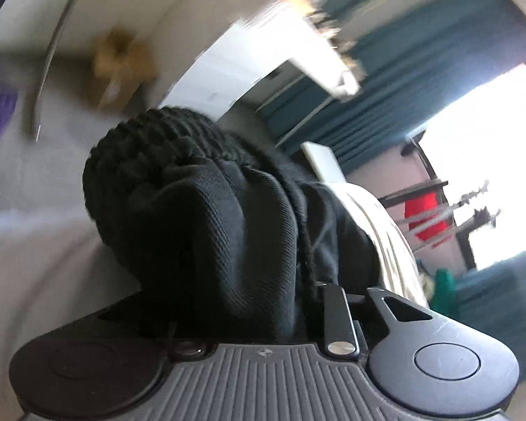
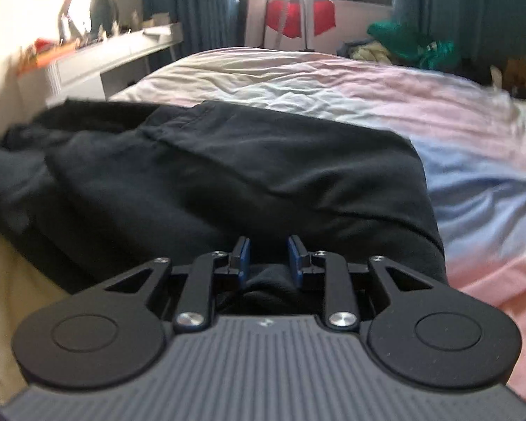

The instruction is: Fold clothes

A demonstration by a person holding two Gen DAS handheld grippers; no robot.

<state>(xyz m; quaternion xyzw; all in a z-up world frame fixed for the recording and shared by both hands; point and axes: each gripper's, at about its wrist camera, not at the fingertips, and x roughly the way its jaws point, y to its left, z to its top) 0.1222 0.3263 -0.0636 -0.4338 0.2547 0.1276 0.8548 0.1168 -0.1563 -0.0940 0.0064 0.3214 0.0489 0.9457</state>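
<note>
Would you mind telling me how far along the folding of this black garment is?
Early. Done: the black garment lies on the bed sheet, one layer apparently doubled over. In hand: the right gripper pinches its near edge; the left gripper is buried in a lifted, bunched cuff. Left: laying that end down and flattening.

The left wrist view sits pressed against bunched black clothing (image 1: 207,224), rolled sideways, facing blurred wall and a window at 3 o'clock. The right wrist view looks low and level across the bed (image 2: 420,112), windows at 12 o'clock. Both share the clothing, teal curtains (image 2: 193,10) and a red item (image 2: 294,17).
</note>
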